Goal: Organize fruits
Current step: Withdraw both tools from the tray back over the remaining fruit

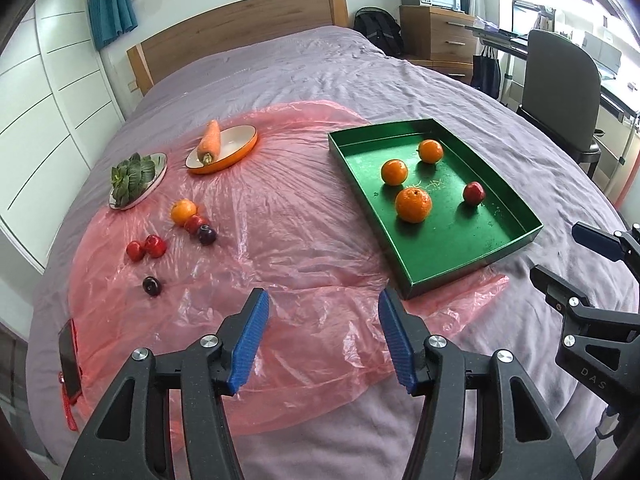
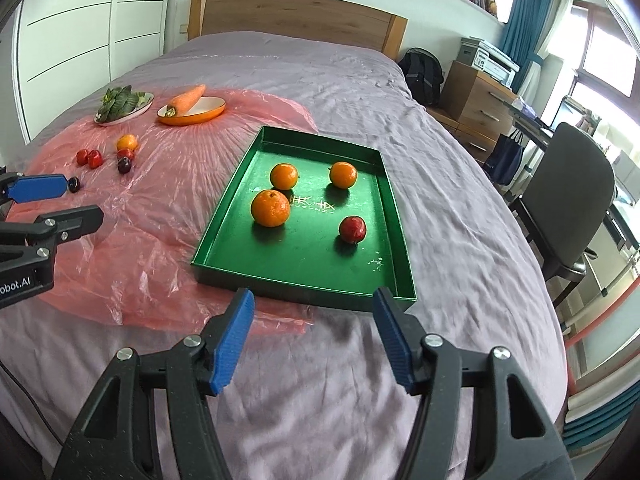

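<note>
Left gripper (image 1: 324, 336) spread wide and empty, low over pink plastic sheet (image 1: 280, 240) on the bed. Right gripper (image 2: 314, 338) likewise released, gripping nothing, just near of green tray (image 2: 394, 216). In tray: three oranges (image 2: 270, 208) and one red fruit (image 2: 352, 229), all apart. Far left on the sheet: loose orange (image 1: 183, 211), red fruits (image 1: 155, 245), dark plums (image 1: 152, 286). Farther off, carrot (image 1: 210, 142) across an orange dish, greens (image 1: 132, 178) on a plate.

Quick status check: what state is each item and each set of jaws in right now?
green tray: holds three oranges and one red fruit
loose fruit: six pieces on the pink plastic
carrot: resting on the orange dish
greens: on their plate
left gripper: jaws open, empty
right gripper: jaws open, empty
</note>
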A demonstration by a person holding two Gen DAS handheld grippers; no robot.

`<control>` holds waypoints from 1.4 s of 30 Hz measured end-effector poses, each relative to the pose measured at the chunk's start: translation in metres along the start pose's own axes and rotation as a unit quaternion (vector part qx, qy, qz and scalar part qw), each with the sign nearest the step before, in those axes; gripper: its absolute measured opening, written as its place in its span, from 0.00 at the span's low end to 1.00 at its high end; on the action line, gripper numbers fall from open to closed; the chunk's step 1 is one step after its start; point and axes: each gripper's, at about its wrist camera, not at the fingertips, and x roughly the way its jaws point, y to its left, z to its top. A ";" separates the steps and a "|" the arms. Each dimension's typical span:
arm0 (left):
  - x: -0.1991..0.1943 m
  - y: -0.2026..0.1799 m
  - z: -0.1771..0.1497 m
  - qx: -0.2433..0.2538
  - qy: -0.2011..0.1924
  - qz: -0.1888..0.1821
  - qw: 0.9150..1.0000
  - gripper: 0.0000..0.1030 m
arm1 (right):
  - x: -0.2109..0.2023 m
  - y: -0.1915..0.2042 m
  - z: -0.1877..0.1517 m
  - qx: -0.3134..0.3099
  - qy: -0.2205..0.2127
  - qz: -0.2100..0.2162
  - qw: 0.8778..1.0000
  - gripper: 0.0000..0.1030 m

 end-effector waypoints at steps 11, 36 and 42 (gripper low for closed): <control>-0.017 0.033 -0.023 -0.022 0.000 0.024 0.999 0.50 | -0.019 0.043 -0.004 -0.044 0.003 0.032 0.999 1.00; -0.036 0.161 -0.088 -0.119 0.007 0.099 0.988 0.54 | -0.046 0.146 0.002 -0.128 0.009 0.110 0.986 1.00; -0.030 0.198 -0.108 -0.154 0.016 0.112 0.982 0.54 | -0.045 0.174 0.006 -0.136 0.020 0.149 0.979 1.00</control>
